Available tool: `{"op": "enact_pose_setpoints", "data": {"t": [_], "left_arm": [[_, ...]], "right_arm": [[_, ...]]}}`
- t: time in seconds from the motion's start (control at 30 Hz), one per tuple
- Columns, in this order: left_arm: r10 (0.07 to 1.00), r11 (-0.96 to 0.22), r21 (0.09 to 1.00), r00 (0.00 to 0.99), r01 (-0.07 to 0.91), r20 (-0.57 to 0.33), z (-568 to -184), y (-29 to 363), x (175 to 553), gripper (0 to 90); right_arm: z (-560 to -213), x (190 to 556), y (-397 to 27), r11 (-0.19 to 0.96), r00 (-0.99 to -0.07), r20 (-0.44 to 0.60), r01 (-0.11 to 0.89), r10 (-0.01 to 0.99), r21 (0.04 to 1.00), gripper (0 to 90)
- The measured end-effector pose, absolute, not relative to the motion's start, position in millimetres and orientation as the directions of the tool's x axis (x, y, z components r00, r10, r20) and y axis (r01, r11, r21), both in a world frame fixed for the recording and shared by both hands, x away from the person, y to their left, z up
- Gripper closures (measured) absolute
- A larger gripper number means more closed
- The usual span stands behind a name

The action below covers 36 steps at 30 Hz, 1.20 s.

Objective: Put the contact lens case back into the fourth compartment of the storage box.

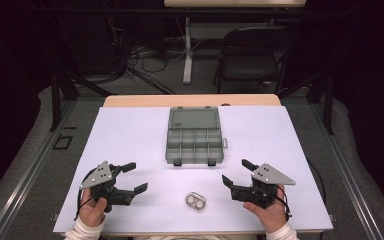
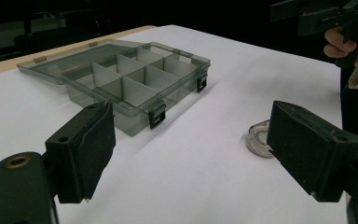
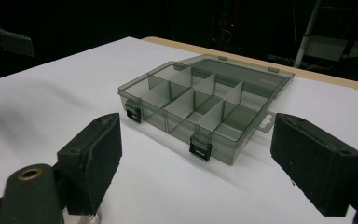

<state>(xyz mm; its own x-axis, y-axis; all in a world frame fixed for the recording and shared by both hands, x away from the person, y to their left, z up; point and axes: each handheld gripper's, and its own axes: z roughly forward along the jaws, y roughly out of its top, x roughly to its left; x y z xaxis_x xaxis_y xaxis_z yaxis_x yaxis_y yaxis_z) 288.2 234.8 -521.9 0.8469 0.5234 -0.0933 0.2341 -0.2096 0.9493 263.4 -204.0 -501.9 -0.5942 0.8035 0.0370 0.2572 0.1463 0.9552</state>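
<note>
- Both tools open, empty: left tool (image 1: 130, 179), right tool (image 1: 237, 174).
- Ring (image 1: 195, 201) flat on tabletop (image 1: 130, 130), between tools, near front edge.
- Box (image 1: 195, 135) open, well behind.
- Approach low, straddle ring's rim, close gently; avoid sliding it.

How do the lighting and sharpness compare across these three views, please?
High view: the white table sheet is evenly lit, the room beyond dim, the small clear ring piece soft. Left gripper view: the near jaws are blurred and the organizer box sharper. Right gripper view: the background is nearly black, with faint shadow under the box.
</note>
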Motion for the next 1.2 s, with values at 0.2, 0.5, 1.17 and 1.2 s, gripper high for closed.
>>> {"op": "enact_pose_setpoints", "data": {"t": [0.2,0.5,1.17,1.2], "left_arm": [[0.518,-0.212,0.95,0.851,0.229,-0.09,-521.2,234.3,287.2,15.9],[0.525,-0.221,0.948,0.847,0.228,-0.081,-520.4,234.4,284.4,16.0],[0.504,-0.25,0.944,0.862,0.214,-0.062,-519.1,230.7,280.1,16.0],[0.504,-0.25,0.944,0.862,0.214,-0.062,-519.1,230.7,280.1,16.0]], "right_arm": [[-503.5,260.8,-203.1,0.182,-0.603,0.001,0.244,0.798,0.953,16.5],[-503.9,261.1,-202.6,0.195,-0.621,0.008,0.259,0.783,0.946,16.9],[-501.4,253.9,-195.8,0.26,-0.641,0.023,0.344,0.767,0.902,12.6],[-501.4,253.9,-195.8,0.26,-0.641,0.023,0.344,0.767,0.902,12.6]]}}
